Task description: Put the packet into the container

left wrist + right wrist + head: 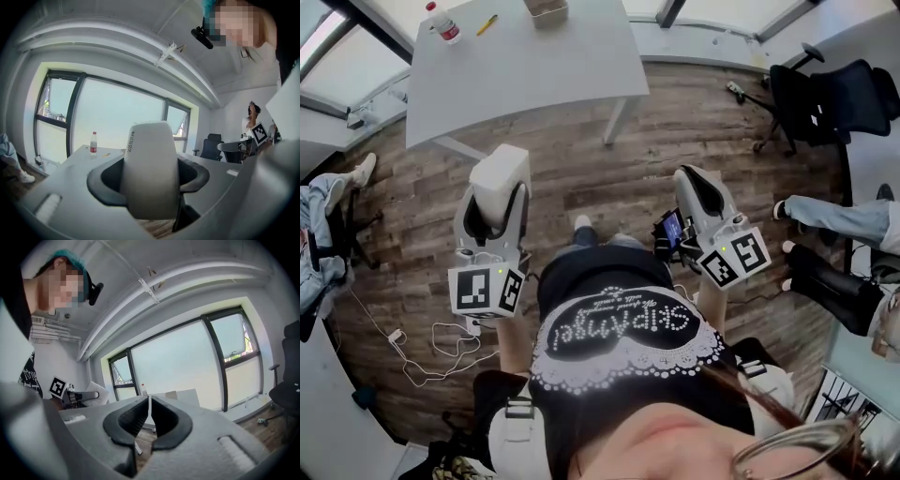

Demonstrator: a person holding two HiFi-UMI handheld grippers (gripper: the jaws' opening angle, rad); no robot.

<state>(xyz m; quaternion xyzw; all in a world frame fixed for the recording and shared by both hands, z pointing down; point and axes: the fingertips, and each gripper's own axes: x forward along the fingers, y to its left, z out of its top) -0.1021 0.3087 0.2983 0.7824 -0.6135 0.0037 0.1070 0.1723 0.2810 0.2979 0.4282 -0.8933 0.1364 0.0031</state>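
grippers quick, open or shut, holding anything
Left gripper: shut on the white packet.
Right gripper: shut, empty.

Table point(525, 70) with bottle point(443, 23), pen point(487, 24), container point(547, 10)

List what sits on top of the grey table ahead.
On the table stand a bottle with a red label, a small yellow item beside it, and the container at the far side. The picture's edge cuts the container off, so its inside cannot be seen.
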